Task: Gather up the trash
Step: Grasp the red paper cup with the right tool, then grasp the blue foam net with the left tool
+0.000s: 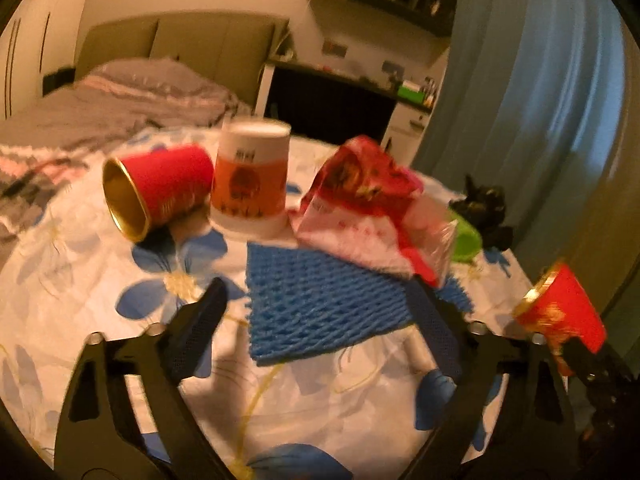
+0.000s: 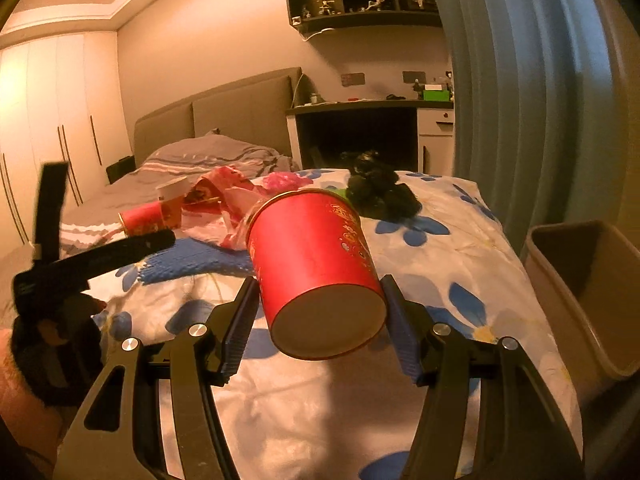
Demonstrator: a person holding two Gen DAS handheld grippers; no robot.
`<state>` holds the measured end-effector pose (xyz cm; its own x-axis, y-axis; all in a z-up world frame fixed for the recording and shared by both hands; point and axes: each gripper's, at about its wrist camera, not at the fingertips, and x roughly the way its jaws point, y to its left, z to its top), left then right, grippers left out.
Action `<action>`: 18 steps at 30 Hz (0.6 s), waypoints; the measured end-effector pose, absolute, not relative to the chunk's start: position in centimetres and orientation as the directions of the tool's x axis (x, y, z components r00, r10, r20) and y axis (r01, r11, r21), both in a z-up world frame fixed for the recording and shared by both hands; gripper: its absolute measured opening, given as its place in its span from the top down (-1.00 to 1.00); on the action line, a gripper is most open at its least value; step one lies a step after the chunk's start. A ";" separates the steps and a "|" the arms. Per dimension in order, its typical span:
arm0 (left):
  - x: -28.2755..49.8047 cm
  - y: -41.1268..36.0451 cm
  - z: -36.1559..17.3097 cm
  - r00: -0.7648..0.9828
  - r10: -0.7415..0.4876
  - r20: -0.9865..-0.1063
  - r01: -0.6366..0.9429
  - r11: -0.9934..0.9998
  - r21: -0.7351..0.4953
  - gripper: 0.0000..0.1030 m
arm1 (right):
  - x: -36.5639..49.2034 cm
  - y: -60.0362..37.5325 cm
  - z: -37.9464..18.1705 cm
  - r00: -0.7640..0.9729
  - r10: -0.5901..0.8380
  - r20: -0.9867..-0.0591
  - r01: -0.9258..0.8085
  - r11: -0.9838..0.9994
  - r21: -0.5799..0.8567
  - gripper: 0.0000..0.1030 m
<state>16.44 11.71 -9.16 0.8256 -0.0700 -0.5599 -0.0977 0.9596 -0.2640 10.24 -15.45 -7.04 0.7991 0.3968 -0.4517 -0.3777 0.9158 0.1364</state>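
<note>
My right gripper is shut on a red paper cup, held base toward the camera above the bed; the same cup shows at the right edge of the left wrist view. My left gripper is open and empty, just above a blue foam net. Behind the net lie a second red cup on its side, an upturned white and orange cup and a crumpled red and white wrapper. A black crumpled bag and a green piece lie further right.
The trash lies on a floral bedspread. A beige bin stands open beside the bed at the right, under a blue curtain. A desk and headboard stand behind. The left gripper shows in the right wrist view.
</note>
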 end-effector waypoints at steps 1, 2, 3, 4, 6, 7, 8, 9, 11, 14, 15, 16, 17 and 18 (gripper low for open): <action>16.9 11.8 -9.5 0.812 -0.080 -0.579 -0.098 0.958 -0.269 -0.45 | 10.2 -15.7 -7.0 0.800 0.397 -0.449 -0.376 0.916 0.138 -0.17; 17.4 11.8 -9.8 0.798 -0.082 -0.597 -0.103 0.958 -0.269 -0.35 | 10.2 -16.0 -7.0 0.802 0.397 -0.448 -0.374 0.916 0.142 -0.17; 17.8 11.8 -10.0 0.786 -0.084 -0.613 -0.105 0.958 -0.267 -0.31 | 10.2 -16.2 -7.1 0.802 0.398 -0.447 -0.374 0.916 0.145 -0.17; 18.3 11.8 -10.4 0.769 -0.090 -0.633 -0.106 0.959 -0.264 -0.30 | 10.1 -16.2 -7.2 0.802 0.397 -0.445 -0.372 0.916 0.146 -0.17; 18.4 11.4 -10.4 0.762 -0.081 -0.642 -0.105 0.963 -0.246 -0.12 | 10.1 -16.5 -7.2 0.805 0.396 -0.441 -0.369 0.917 0.151 -0.17; 18.3 11.3 -10.4 0.763 -0.079 -0.641 -0.102 0.965 -0.241 0.01 | 10.0 -16.5 -7.2 0.806 0.397 -0.440 -0.367 0.917 0.154 -0.17; 18.3 11.2 -10.4 0.764 -0.074 -0.641 -0.101 0.967 -0.233 0.26 | 9.9 -16.6 -7.2 0.806 0.397 -0.439 -0.366 0.917 0.158 -0.17; 18.2 11.0 -10.4 0.765 -0.074 -0.640 -0.098 0.969 -0.228 0.52 | 9.8 -16.8 -7.2 0.806 0.396 -0.439 -0.364 0.918 0.160 -0.17; 17.9 10.7 -10.3 0.769 -0.074 -0.635 -0.092 0.970 -0.225 0.73 | 9.5 -17.0 -7.2 0.808 0.396 -0.437 -0.362 0.918 0.162 -0.17; 16.7 10.4 -9.9 0.783 -0.082 -0.617 -0.083 0.969 -0.234 0.81 | 9.2 -17.3 -7.0 0.811 0.394 -0.432 -0.359 0.919 0.163 -0.17; 16.2 10.3 -9.8 0.787 -0.085 -0.611 -0.079 0.968 -0.237 0.82 | 9.0 -17.5 -6.9 0.815 0.391 -0.428 -0.356 0.920 0.163 -0.17; 15.6 10.1 -9.4 0.795 -0.096 -0.600 -0.071 0.966 -0.248 0.82 | 8.9 -17.6 -6.8 0.817 0.389 -0.426 -0.354 0.921 0.163 -0.17; 14.9 9.9 -9.0 0.802 -0.113 -0.587 -0.060 0.962 -0.267 0.82 | 8.7 -17.8 -6.7 0.821 0.384 -0.423 -0.348 0.923 0.162 -0.17; 14.4 9.8 -8.8 0.807 -0.127 -0.577 -0.051 0.958 -0.282 0.82 | 8.6 -18.0 -6.6 0.822 0.382 -0.422 -0.345 0.924 0.163 -0.17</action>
<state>14.38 9.83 -8.79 0.8070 -0.1269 -0.5767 -0.0513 0.9579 -0.2824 8.62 -17.96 -6.62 0.8224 0.3818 -0.4217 -0.3454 0.9242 0.1631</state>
